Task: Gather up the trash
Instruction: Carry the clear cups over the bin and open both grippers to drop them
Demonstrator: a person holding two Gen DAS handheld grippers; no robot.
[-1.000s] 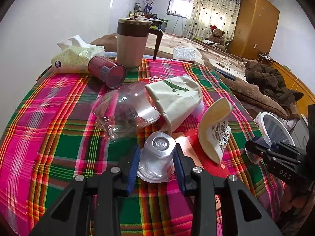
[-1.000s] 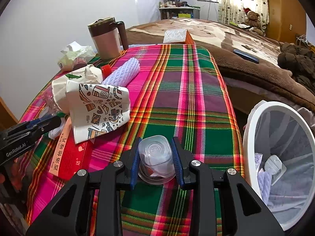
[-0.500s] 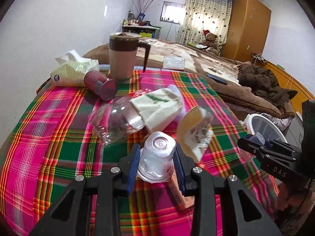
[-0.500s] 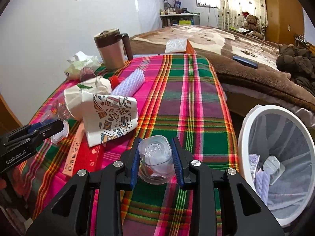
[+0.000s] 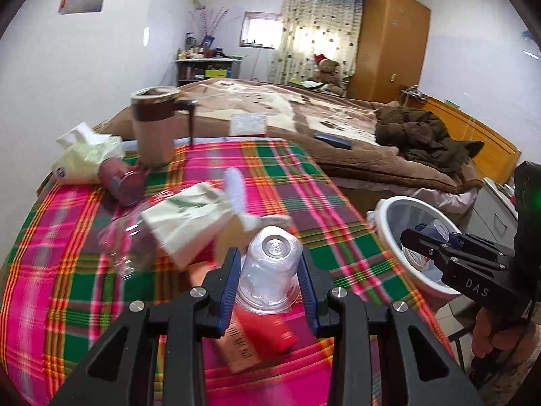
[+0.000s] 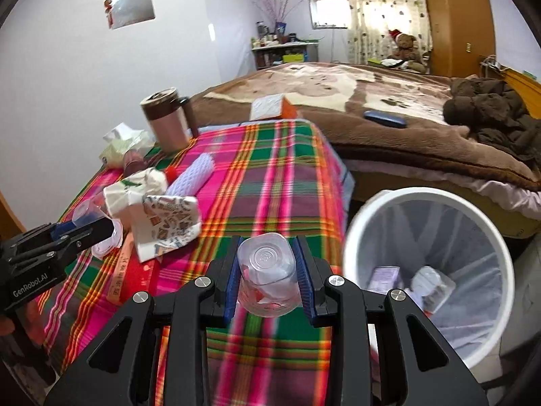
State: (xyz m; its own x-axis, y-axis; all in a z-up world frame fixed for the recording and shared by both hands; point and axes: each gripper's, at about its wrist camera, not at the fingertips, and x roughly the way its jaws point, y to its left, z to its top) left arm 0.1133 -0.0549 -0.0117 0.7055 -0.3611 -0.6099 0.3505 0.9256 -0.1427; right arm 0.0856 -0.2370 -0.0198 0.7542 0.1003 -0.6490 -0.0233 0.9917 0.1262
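Each gripper (image 5: 269, 267) (image 6: 267, 272) pinches a crumpled clear plastic cup (image 5: 268, 270) (image 6: 267, 270)

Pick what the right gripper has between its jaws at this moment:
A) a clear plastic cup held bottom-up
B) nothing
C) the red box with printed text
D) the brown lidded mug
A: in the right wrist view the right gripper is closed on a clear plastic cup, its base facing the camera, beside the white trash bin.

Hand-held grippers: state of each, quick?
Left hand-held gripper: shut on a clear plastic cup.
Right hand-held gripper: shut on another clear cup.
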